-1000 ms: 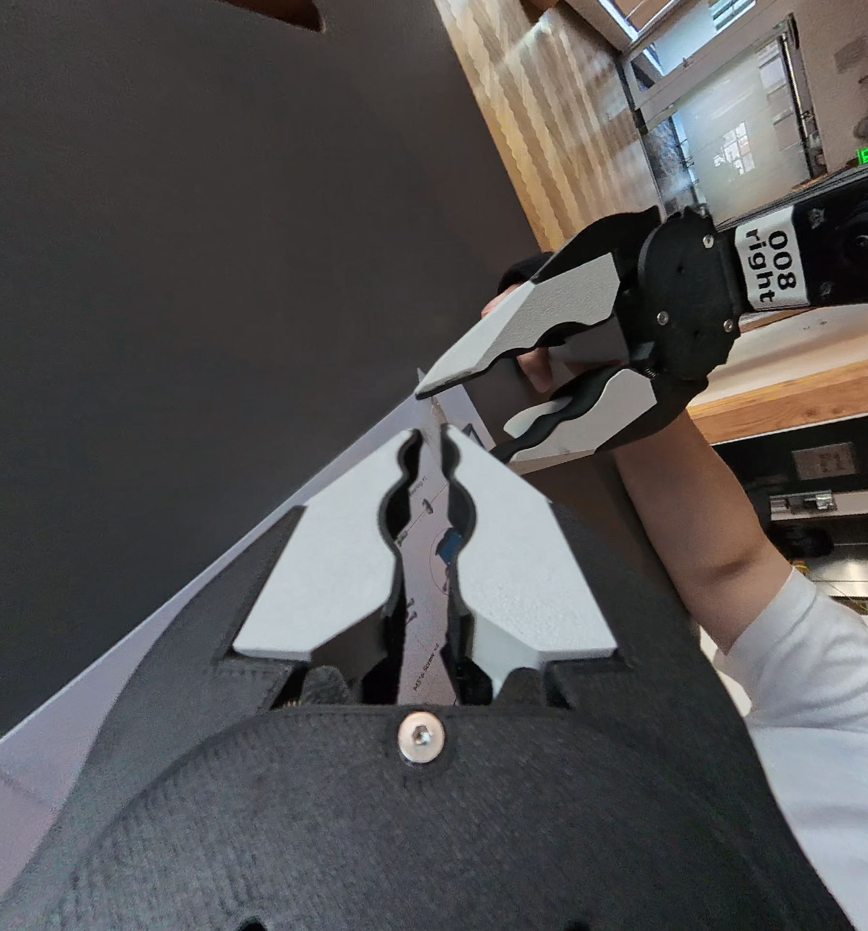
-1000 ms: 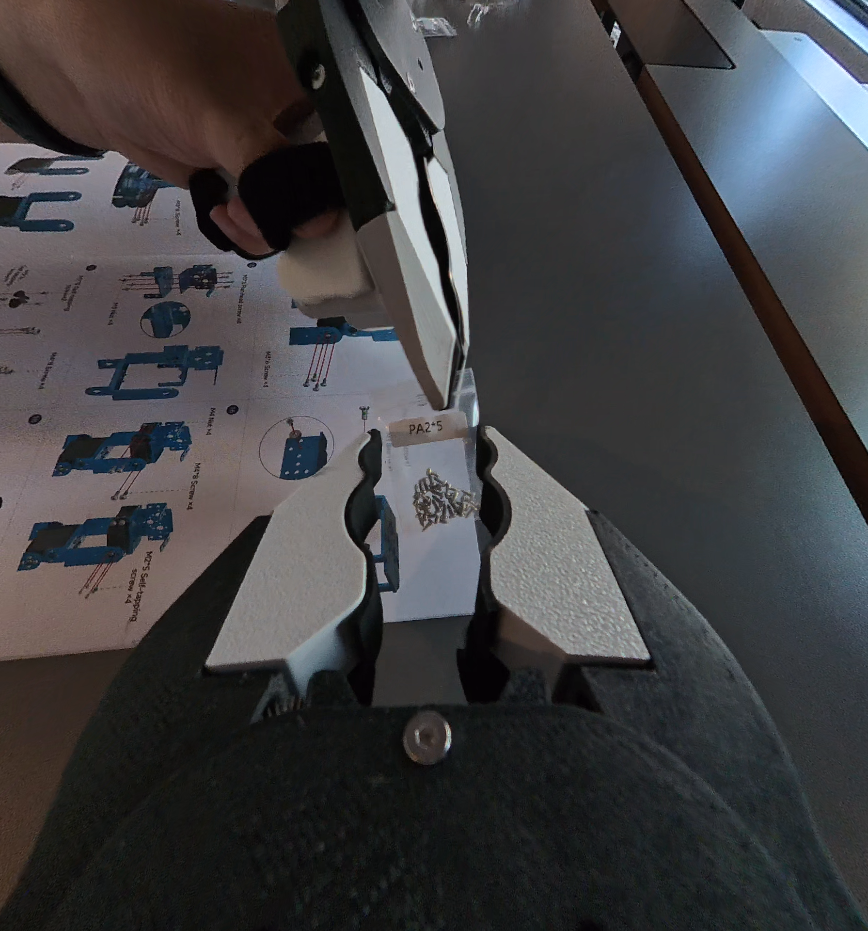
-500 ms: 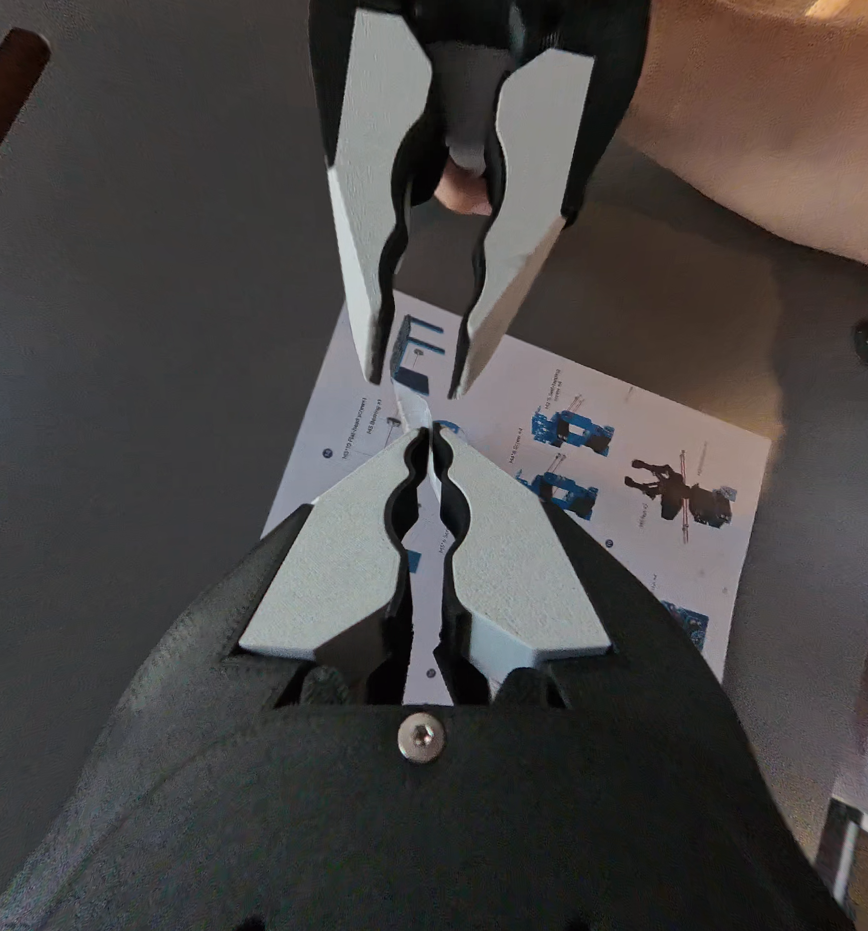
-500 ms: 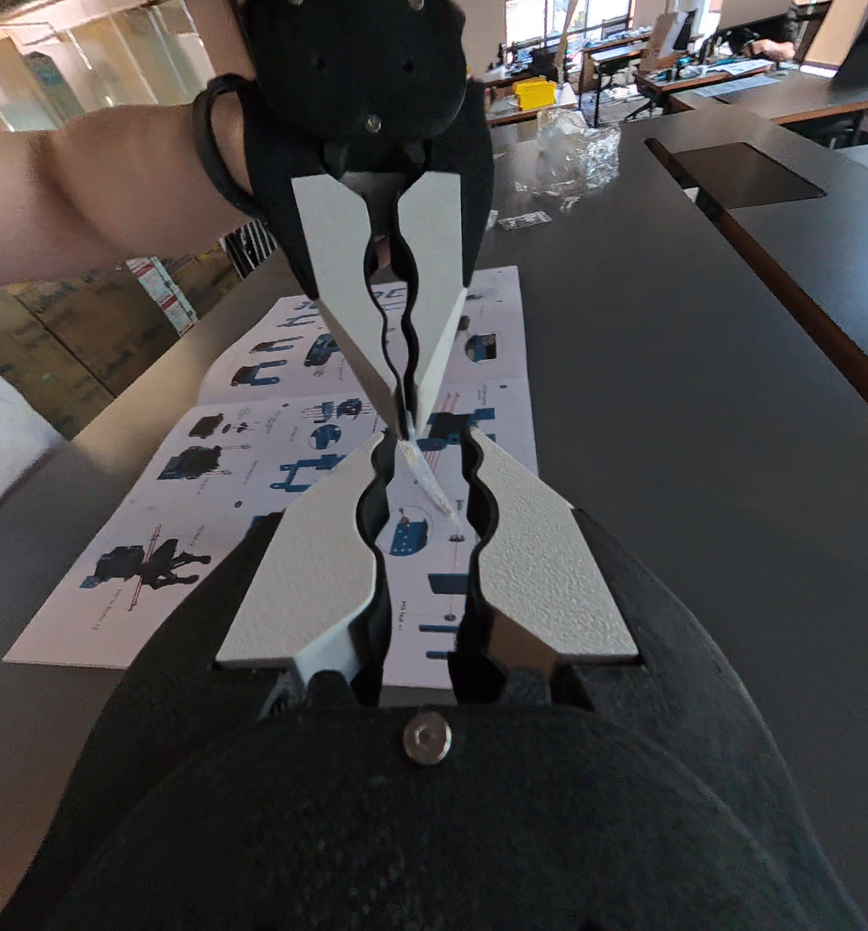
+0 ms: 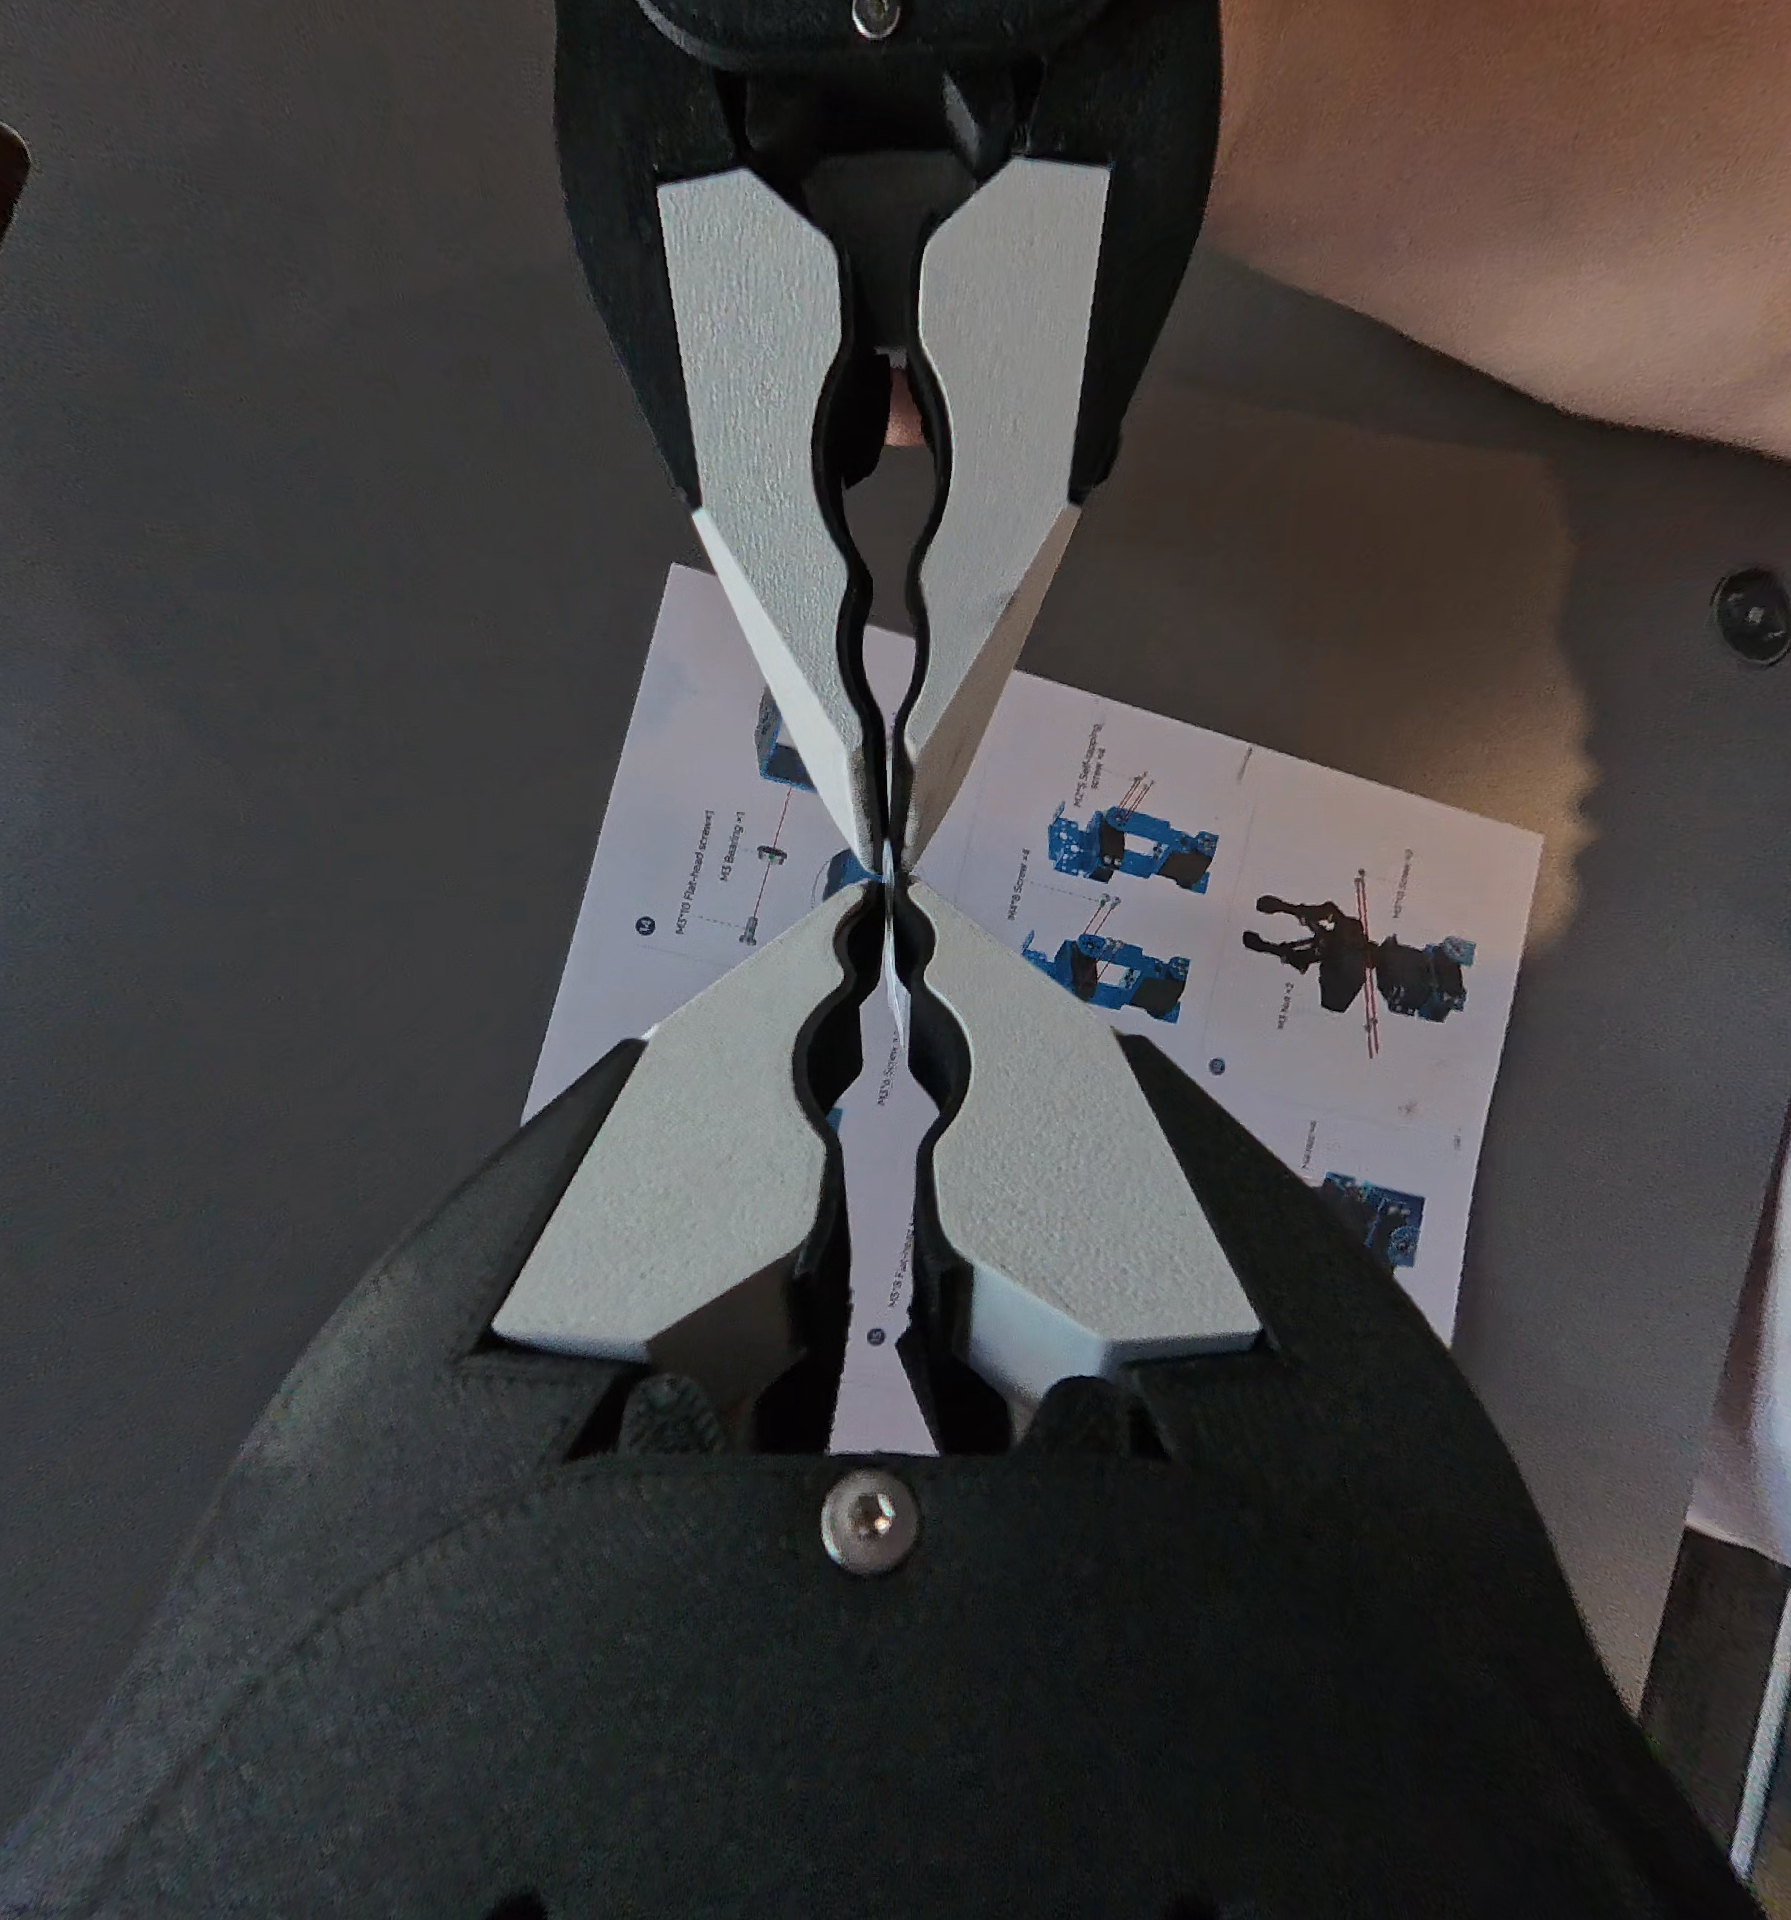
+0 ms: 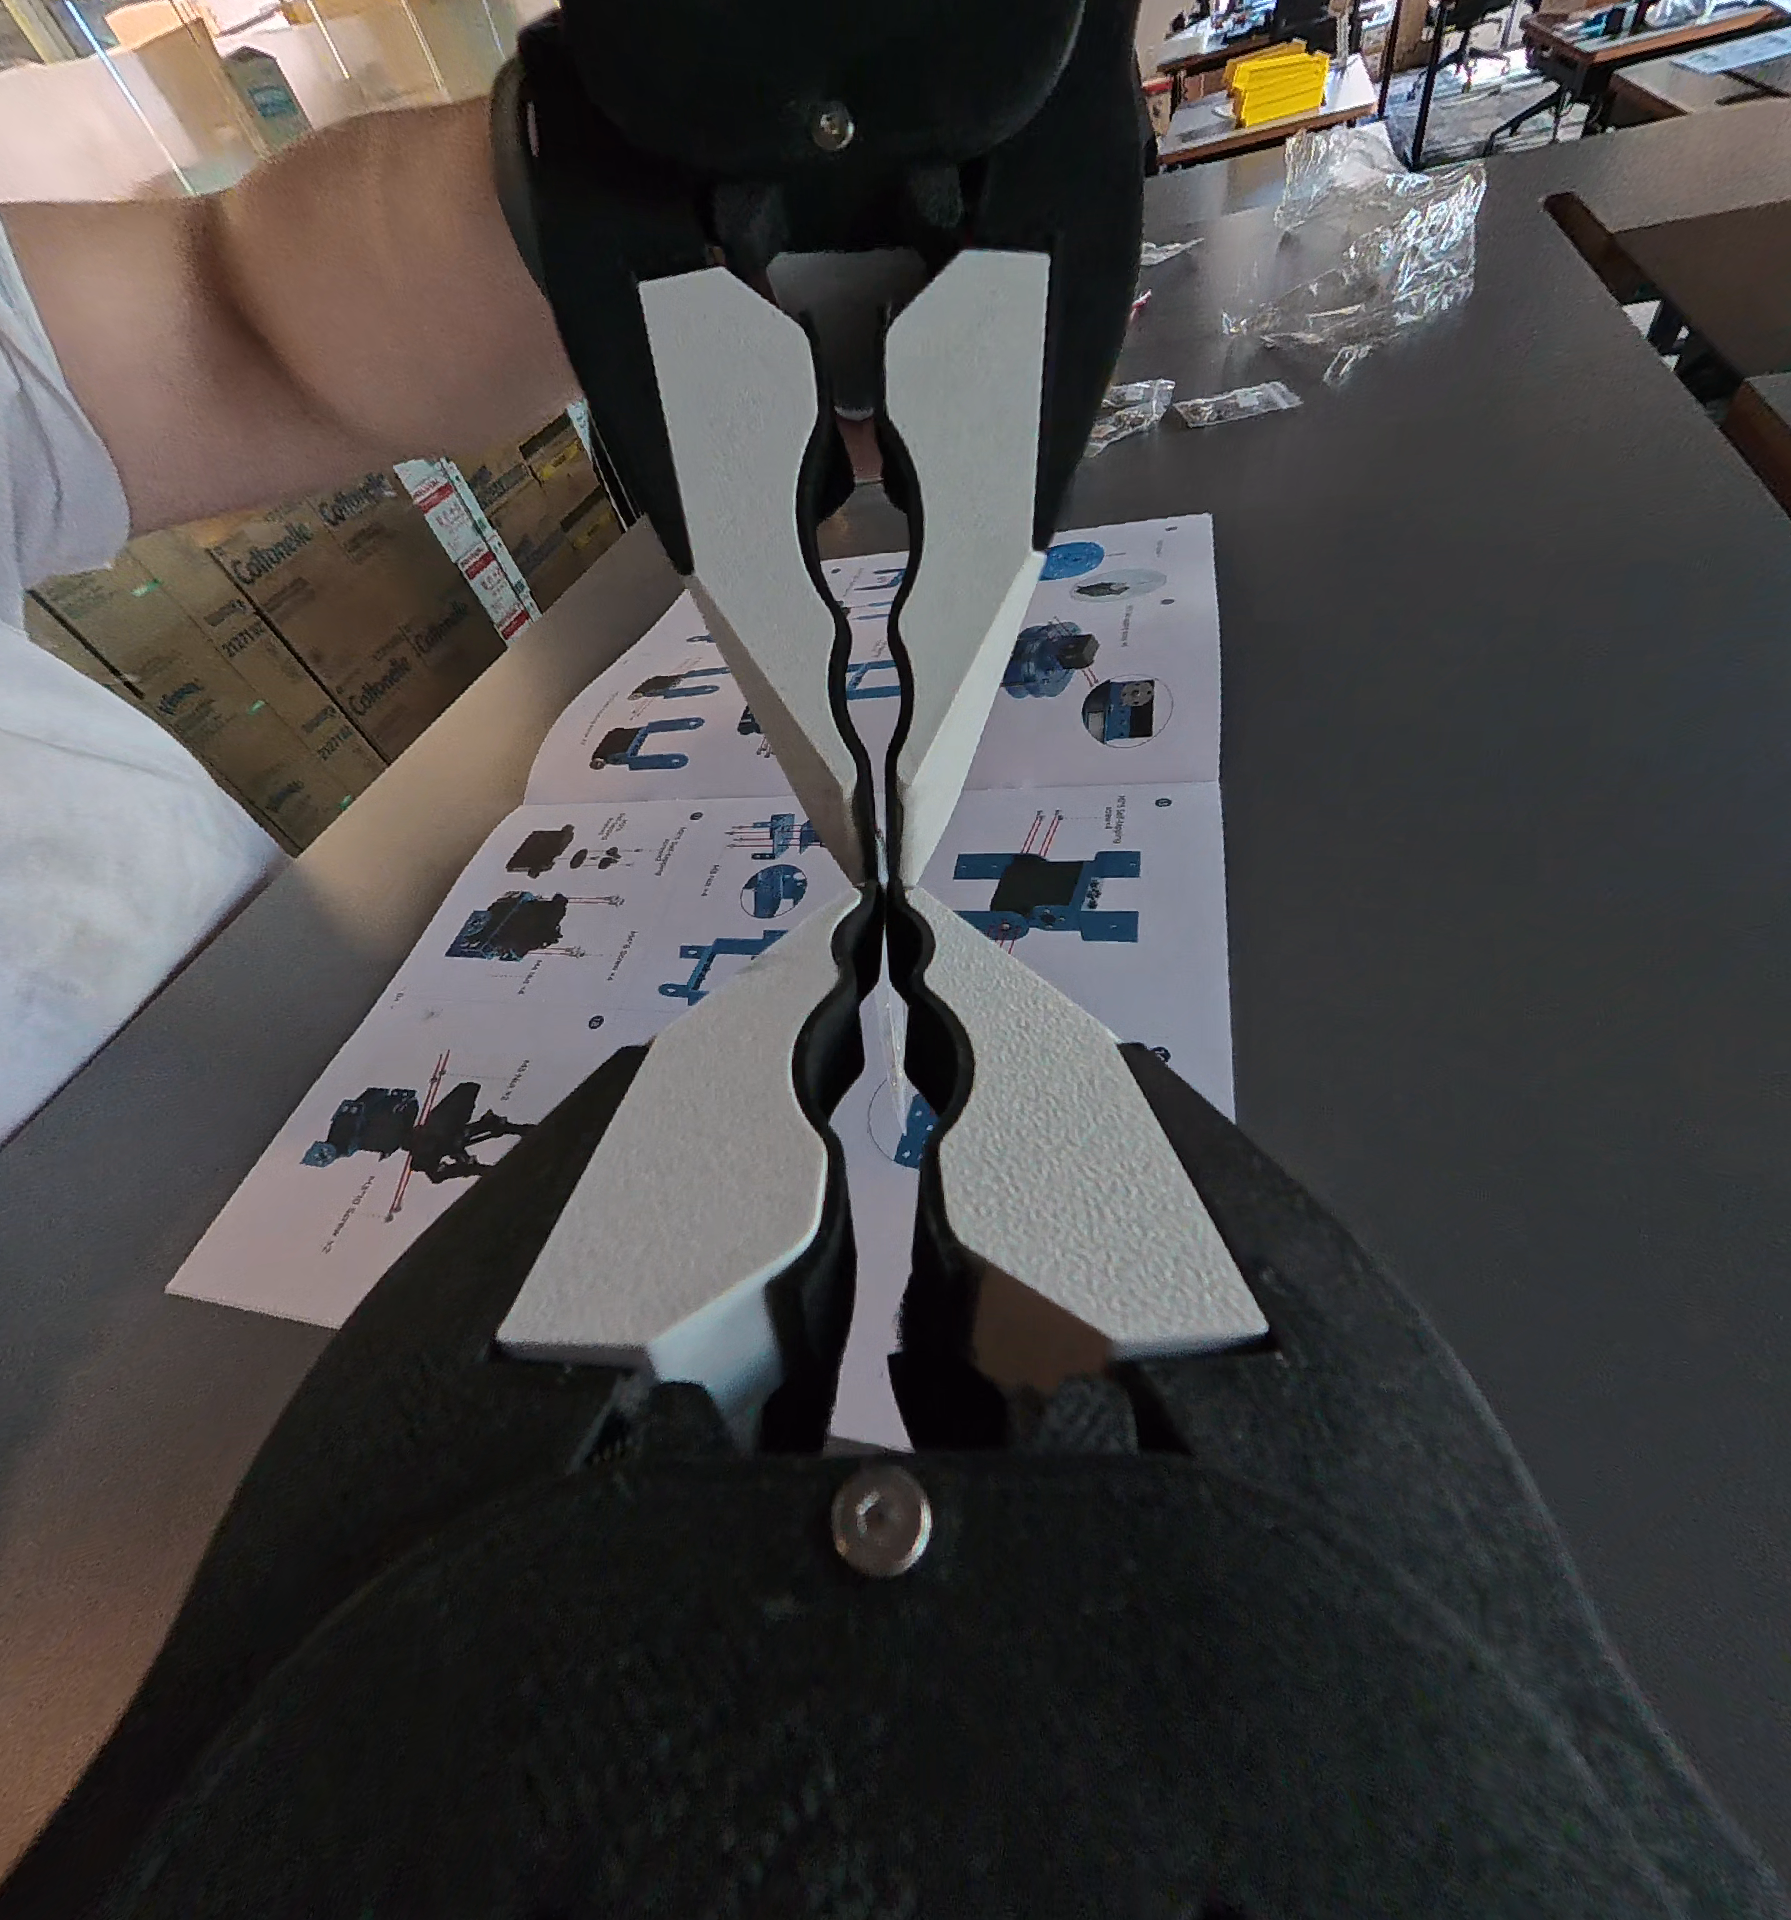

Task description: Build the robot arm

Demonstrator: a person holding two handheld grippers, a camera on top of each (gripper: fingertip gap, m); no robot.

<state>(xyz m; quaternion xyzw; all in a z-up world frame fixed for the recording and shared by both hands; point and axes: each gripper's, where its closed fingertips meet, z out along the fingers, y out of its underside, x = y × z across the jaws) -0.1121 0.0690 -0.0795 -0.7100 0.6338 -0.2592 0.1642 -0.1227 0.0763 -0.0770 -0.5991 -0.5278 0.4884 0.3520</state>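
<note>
My left gripper (image 5: 886, 896) and my right gripper (image 6: 883, 900) meet tip to tip above a printed instruction sheet (image 5: 1286, 935) on the dark table (image 5: 247, 727). Both are shut on a small clear plastic bag, seen edge-on as a thin pale sliver between the left fingers (image 5: 895, 987) and the right fingers (image 6: 889, 1039). The right gripper (image 5: 886, 836) comes in from the top of the left wrist view. The left gripper (image 6: 878, 852) comes in from the top of the right wrist view. The sheet (image 6: 1078, 935) lies flat below them. The bag's contents are hidden.
Crumpled clear wrap (image 6: 1379, 239) and small parts bags (image 6: 1234, 405) lie at the far end of the table. Cardboard boxes (image 6: 330, 665) stand beyond the left edge. A rectangular cutout (image 6: 1722, 270) is at the far right. A person's forearm (image 5: 1545, 208) crosses the upper right. The grippers are tip to tip, or close to it.
The right gripper's fingers have closed on the bag that the left gripper was holding. Both grippers have turned to face each other tip to tip over the sheet.
</note>
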